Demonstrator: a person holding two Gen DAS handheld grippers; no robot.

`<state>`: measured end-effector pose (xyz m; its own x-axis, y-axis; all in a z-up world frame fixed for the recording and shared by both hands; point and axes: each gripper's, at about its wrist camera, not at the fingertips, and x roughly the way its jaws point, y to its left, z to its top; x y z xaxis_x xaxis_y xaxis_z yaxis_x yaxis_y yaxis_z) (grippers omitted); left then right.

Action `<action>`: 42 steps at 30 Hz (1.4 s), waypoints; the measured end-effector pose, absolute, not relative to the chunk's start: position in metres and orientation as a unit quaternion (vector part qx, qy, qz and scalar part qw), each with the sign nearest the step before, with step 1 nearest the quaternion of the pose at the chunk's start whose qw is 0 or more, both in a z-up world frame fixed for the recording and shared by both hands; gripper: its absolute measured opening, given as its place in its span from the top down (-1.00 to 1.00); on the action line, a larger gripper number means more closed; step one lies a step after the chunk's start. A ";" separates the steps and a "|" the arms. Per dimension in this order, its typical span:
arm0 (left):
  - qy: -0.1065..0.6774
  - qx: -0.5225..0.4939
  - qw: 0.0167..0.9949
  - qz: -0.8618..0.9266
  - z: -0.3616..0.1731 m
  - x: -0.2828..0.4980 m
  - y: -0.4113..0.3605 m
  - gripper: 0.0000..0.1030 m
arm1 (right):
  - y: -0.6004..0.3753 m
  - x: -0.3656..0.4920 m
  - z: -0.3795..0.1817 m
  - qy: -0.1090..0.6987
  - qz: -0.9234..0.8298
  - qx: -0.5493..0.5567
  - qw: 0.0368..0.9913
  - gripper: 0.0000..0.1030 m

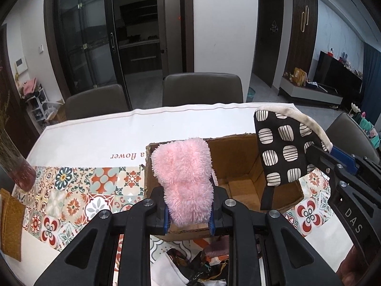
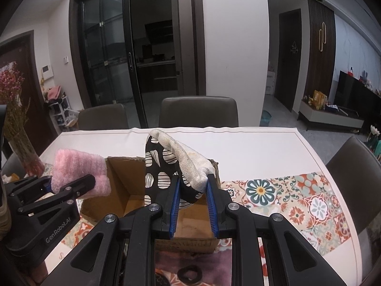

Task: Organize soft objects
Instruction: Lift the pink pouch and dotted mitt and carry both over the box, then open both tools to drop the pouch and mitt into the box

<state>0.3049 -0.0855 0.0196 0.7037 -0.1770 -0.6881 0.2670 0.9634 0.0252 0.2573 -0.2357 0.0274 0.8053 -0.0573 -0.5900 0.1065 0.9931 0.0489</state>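
left gripper [image 1: 189,217] clamped, right gripper [image 2: 193,205] clamped

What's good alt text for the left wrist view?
The left gripper holds a fluffy pink cloth upright above an open cardboard box on a patterned tablecloth. At right, the right gripper holds a black mitt with striped white spots over the box.

The open brown cardboard box [image 1: 238,166] at frame centre gapes wide, its inside bare. White table [image 1: 95,138] beyond it lies free; a glass vase of dried flowers [image 1: 14,164] blocks the left edge.
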 end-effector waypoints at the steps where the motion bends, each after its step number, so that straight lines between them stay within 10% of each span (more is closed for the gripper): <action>1: 0.369 0.060 0.920 -0.121 0.017 0.307 -0.086 0.54 | -0.235 0.259 0.027 0.310 -0.043 0.039 0.949 0.56; 15: 0.389 0.063 0.913 -0.105 0.003 0.316 -0.087 -0.09 | -0.232 0.269 0.022 0.320 -0.048 0.042 0.945 0.39; 20: 0.384 0.069 0.917 -0.081 0.003 0.316 -0.084 -0.57 | -0.238 0.268 0.020 0.318 -0.063 0.050 0.945 -0.53; 42: 0.374 0.081 0.923 -0.033 0.014 0.310 -0.074 -1.00 | -0.237 0.257 0.034 0.307 -0.091 0.036 0.947 -0.55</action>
